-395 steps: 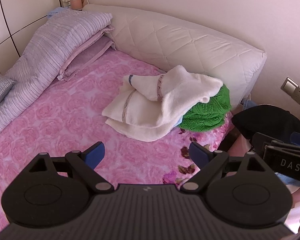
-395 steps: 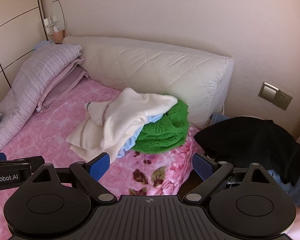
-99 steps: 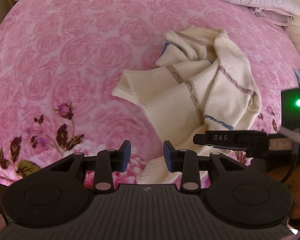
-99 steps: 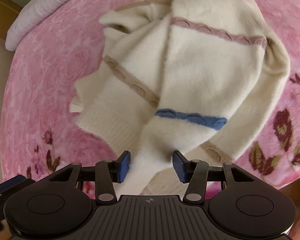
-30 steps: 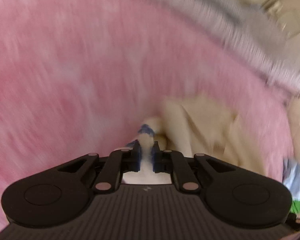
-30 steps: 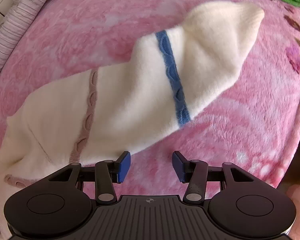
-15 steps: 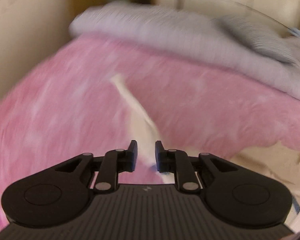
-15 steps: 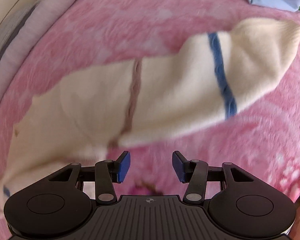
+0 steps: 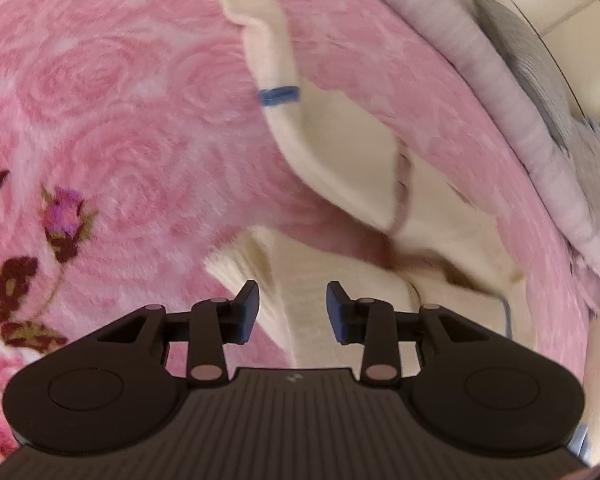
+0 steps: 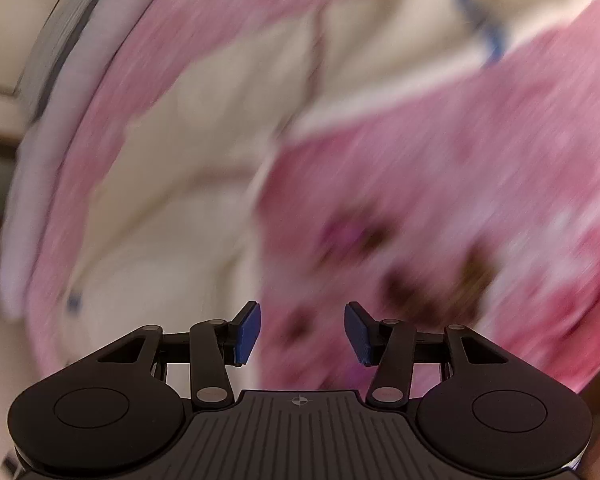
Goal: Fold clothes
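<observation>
A cream sweater (image 9: 332, 184) with blue and brown stripes lies spread on the pink rose-patterned bedspread (image 9: 112, 112). One sleeve with a blue band (image 9: 279, 96) stretches away to the upper left. My left gripper (image 9: 293, 312) hovers over the sweater's ribbed hem, its jaws opening, with cloth below the pads but nothing pressed between them. In the blurred right wrist view the same sweater (image 10: 172, 184) fills the left and top. My right gripper (image 10: 302, 332) stands open over bare bedspread beside it, empty.
A folded grey-lilac striped quilt (image 9: 512, 92) runs along the far side of the bed, against a cream panelled headboard (image 9: 580, 12). Dark flower prints (image 9: 28, 268) mark the bedspread near its edge.
My left gripper has let go of the sleeve it held a second ago and opened, moving over the sweater's hem. The right gripper swung away from the other sleeve toward the sweater's body, staying open.
</observation>
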A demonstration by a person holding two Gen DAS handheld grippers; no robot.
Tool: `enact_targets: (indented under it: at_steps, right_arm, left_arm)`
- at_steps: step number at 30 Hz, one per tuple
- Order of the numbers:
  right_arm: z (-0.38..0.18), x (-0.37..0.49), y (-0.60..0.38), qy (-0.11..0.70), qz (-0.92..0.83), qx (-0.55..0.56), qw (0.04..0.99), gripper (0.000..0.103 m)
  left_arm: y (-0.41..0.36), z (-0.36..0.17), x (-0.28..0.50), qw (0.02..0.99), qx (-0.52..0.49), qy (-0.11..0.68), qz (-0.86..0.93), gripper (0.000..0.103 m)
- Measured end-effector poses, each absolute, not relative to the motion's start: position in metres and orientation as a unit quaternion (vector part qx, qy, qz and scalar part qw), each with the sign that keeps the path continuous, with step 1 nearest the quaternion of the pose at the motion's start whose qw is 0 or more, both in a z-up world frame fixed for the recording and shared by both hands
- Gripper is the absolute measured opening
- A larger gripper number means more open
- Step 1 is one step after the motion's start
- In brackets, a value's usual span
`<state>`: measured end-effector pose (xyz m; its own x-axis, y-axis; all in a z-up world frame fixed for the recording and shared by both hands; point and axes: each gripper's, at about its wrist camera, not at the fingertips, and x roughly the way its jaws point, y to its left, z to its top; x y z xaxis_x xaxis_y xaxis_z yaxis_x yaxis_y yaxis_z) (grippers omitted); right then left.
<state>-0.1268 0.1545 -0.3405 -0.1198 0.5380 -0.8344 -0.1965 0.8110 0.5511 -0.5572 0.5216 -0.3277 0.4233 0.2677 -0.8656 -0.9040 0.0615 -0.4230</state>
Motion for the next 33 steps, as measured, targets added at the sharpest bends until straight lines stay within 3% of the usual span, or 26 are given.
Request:
enact_targets:
  at_steps: [4, 6, 8, 11, 16, 20, 21, 23, 24, 33]
  right_arm:
    - [-0.363, -0.175, 0.182, 0.732, 0.318, 0.114, 0.591, 0.05]
    - [-0.37, -0.195, 0.192, 0.736, 0.334, 0.103, 0.58, 0.05]
    - [-0.368, -0.203, 0.199, 0.729, 0.354, 0.071, 0.581, 0.009]
    - [-0.352, -0.2, 0.192, 0.728, 0.378, 0.019, 0.572, 0.008]
    - [-0.314, -0.162, 0.143, 0.727, 0.378, -0.083, 0.567, 0.008]
    - [-0.316, -0.134, 0.109, 0.734, 0.332, -0.166, 0.569, 0.011]
    - [-0.321, -0.131, 0.107, 0.736, 0.314, -0.182, 0.571, 0.014]
    - [-0.33, -0.124, 0.105, 0.735, 0.283, -0.218, 0.576, 0.04]
    - [-0.331, -0.124, 0.108, 0.724, 0.28, -0.24, 0.583, 0.044]
    - [-0.296, -0.066, 0.127, 0.62, 0.273, -0.188, 0.711, 0.045]
  left_arm:
    - [0.538, -0.343, -0.551, 0.648, -0.553, 0.292, 0.435, 0.029]
    - [0.537, -0.347, -0.544, 0.655, -0.541, 0.306, 0.429, 0.005]
    - [0.528, -0.342, -0.54, 0.671, -0.516, 0.328, 0.419, 0.002]
    - [0.505, -0.323, -0.548, 0.693, -0.492, 0.354, 0.391, 0.001]
    - [0.436, -0.29, -0.578, 0.697, -0.525, 0.405, 0.273, 0.001]
    - [0.356, -0.307, -0.585, 0.641, -0.544, 0.505, 0.195, 0.004]
    - [0.34, -0.316, -0.584, 0.623, -0.541, 0.534, 0.186, 0.005]
    - [0.319, -0.324, -0.578, 0.61, -0.517, 0.573, 0.179, 0.006]
    - [0.315, -0.325, -0.573, 0.613, -0.505, 0.581, 0.175, 0.006]
    - [0.388, -0.286, -0.513, 0.736, -0.397, 0.502, 0.221, 0.015]
